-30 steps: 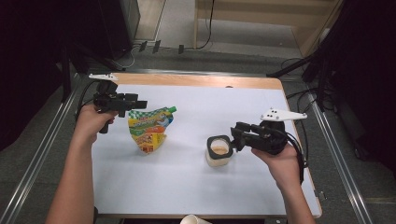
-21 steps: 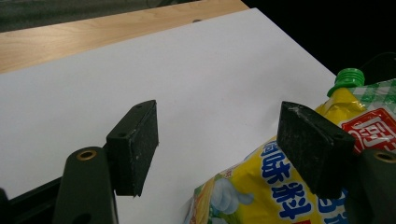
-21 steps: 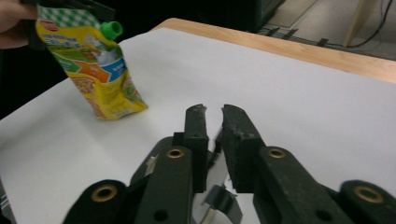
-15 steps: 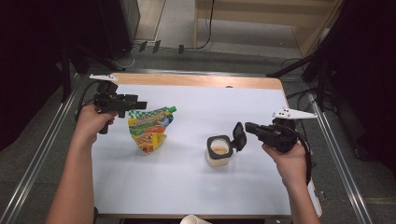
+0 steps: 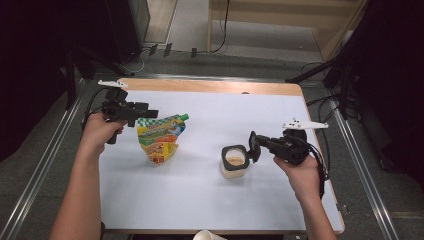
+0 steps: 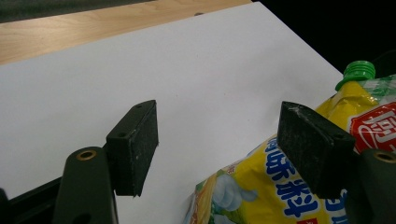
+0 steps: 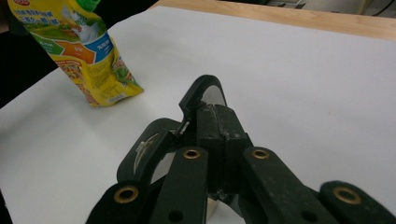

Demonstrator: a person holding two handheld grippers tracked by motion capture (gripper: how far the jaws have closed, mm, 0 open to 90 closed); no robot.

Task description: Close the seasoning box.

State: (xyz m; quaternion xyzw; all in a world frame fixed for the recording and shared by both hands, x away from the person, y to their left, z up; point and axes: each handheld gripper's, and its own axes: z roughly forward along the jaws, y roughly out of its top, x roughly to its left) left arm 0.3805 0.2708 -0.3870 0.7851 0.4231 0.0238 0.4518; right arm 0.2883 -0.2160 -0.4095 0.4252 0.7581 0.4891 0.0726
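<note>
A small white container (image 5: 234, 169) with a beige filling stands right of centre on the white table top (image 5: 200, 200). Its black flip lid (image 5: 254, 146) stands up at the right rim. My right gripper (image 5: 260, 145) is shut on this lid (image 7: 205, 93), its jaws pressed together at the lid's edge (image 7: 219, 126). A yellow drink pouch (image 5: 159, 140) with a green cap (image 5: 184, 117) leans at the left. My left gripper (image 5: 150, 114) hovers at the pouch's upper left corner, open. In the left gripper view the pouch (image 6: 261, 186) lies below and beside the right jaw of that gripper (image 6: 217, 126), untouched.
A wooden strip (image 5: 210, 86) runs along the table's far edge. Metal rails (image 5: 45, 165) flank both sides. A paper cup's rim (image 5: 209, 235) shows at the near edge. The pouch (image 7: 88, 56) lies ahead and to the left in the right gripper view.
The right hand has drawn back to the right and sunk a little, and the container's black lid now stands upright. The left hand and the pouch have stayed put.
</note>
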